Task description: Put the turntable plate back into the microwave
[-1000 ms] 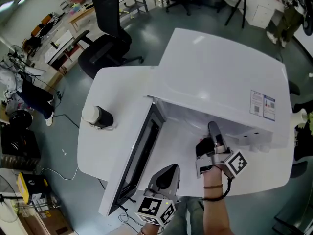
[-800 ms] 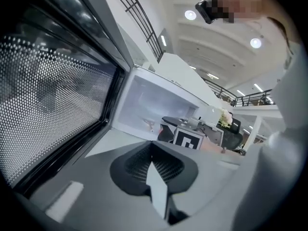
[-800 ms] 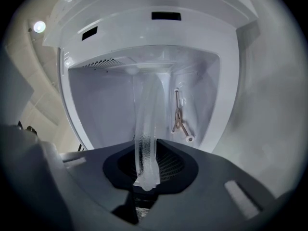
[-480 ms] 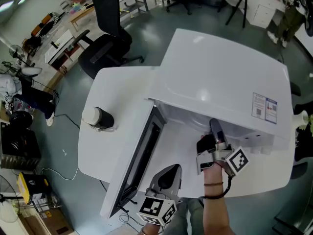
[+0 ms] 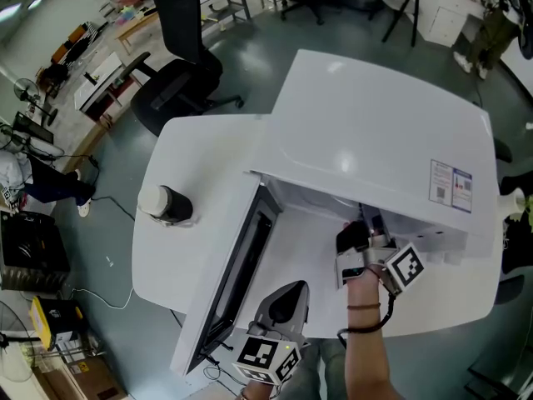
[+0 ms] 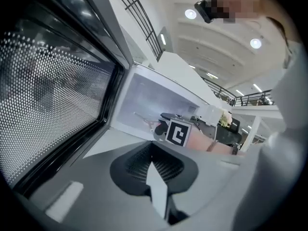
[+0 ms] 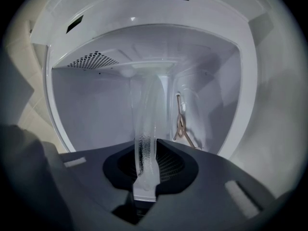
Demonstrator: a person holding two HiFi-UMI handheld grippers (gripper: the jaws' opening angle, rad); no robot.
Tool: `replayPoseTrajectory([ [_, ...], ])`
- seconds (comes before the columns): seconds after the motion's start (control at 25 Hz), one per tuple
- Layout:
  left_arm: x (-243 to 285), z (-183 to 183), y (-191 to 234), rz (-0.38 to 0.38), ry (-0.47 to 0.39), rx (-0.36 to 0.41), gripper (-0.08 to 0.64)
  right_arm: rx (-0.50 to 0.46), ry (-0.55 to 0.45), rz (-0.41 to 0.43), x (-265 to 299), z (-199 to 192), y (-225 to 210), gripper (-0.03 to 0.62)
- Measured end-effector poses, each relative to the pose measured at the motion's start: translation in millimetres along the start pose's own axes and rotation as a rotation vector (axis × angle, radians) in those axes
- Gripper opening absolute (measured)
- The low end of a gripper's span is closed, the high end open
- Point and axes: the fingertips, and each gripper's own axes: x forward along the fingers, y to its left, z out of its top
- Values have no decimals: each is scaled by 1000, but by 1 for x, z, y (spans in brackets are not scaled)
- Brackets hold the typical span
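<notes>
We grip the plate (image 7: 147, 114) in the right gripper (image 7: 146, 170). Its jaws are clamped on the clear glass edge, and the plate stands upright, edge-on to us, inside the cavity of the microwave (image 5: 375, 132). The cavity walls are white, with a patch of vent holes high on the left. A brownish spoked piece (image 7: 183, 124) leans near the right wall, beside the plate. We cannot tell whether the plate touches the cavity bottom.

The left gripper (image 6: 155, 165) is clenched shut with nothing in it. It sits low at the near edge of the table (image 5: 200, 152), just beside the door (image 5: 237, 273). The door hangs wide open to the left, its dotted mesh window facing that gripper.

The table is white and rounded, and the white microwave fills most of its right side. A dark cup (image 5: 165, 202) with a pale lid stands alone on the left part, well apart from the microwave.

Round the table we see a grey-green floor (image 5: 108, 248) with cables trailing over it. A black chair (image 5: 179, 73) stands beyond the far edge, and cluttered desks run along the upper left. From the left gripper view we see a white ceiling (image 6: 216, 37) with round lights and a dark railing (image 6: 139, 18).
</notes>
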Motion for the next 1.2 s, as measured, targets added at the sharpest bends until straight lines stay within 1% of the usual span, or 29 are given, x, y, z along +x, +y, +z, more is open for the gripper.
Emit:
replayPoseTrajectory([
  [0.76,4,-1,1,1,7,-5,0,1,-33,-18,12,7,-5,55],
  [1.2,7,-1,1,-3,11,-8,0,5,-50,-70,13,10,-14,55],
])
